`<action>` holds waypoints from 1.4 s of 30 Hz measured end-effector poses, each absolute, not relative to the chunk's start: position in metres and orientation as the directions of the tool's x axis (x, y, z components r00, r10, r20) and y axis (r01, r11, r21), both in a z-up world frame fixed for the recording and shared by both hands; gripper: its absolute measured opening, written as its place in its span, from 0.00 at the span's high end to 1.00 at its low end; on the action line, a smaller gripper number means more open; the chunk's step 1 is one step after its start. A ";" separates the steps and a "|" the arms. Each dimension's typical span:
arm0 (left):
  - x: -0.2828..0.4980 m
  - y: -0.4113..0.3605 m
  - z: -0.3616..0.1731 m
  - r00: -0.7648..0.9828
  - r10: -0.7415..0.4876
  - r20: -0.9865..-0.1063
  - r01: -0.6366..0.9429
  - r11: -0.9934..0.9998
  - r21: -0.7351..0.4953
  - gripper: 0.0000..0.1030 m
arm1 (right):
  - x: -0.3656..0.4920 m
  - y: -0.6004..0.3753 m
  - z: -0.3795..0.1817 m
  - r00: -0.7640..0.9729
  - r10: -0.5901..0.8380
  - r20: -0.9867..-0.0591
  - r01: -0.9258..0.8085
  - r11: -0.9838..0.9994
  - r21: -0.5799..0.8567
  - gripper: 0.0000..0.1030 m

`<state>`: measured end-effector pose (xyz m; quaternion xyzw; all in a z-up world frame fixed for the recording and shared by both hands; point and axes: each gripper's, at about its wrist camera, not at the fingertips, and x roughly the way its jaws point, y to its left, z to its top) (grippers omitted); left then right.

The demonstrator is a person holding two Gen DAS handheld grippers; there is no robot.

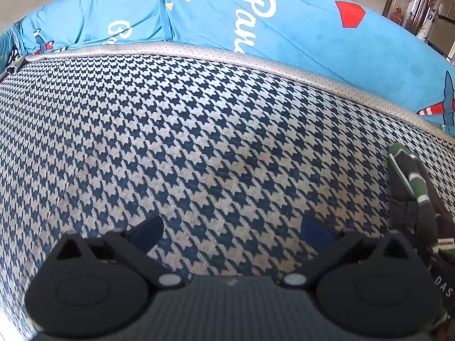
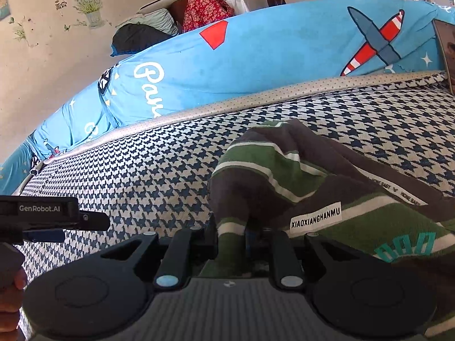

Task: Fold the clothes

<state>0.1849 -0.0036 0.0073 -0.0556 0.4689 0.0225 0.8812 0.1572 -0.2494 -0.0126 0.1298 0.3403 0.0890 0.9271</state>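
Here our right gripper is pinched on a bunched fold of the green striped garment, which lies crumpled on the houndstooth cushion. Our left gripper hangs beside it, jaws apart and empty. With so thin a bite, we judge the knit could slip free or drag into a twisted heap.
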 end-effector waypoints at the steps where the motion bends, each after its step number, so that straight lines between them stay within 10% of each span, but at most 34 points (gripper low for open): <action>1: 0.186 -0.003 0.008 0.562 -0.005 -0.827 -0.093 0.993 -0.070 0.00 | 0.160 -0.248 -0.012 0.753 0.260 -0.605 -0.079 0.948 0.309 0.84; 22: 0.187 0.079 0.041 0.635 0.113 -0.764 -0.342 0.928 -0.147 0.00 | 0.253 -0.130 0.028 0.778 0.422 -0.465 -0.282 0.896 0.342 0.84; 28: 0.187 0.089 0.045 0.635 0.121 -0.763 -0.381 0.908 -0.173 0.00 | 0.269 -0.110 0.019 0.705 0.477 -0.524 -0.294 0.870 0.396 0.59; 42: 0.190 0.048 0.042 0.637 0.064 -0.769 -0.276 0.949 -0.150 0.00 | 0.203 -0.193 0.032 0.716 0.405 -0.569 -0.263 0.911 0.317 0.50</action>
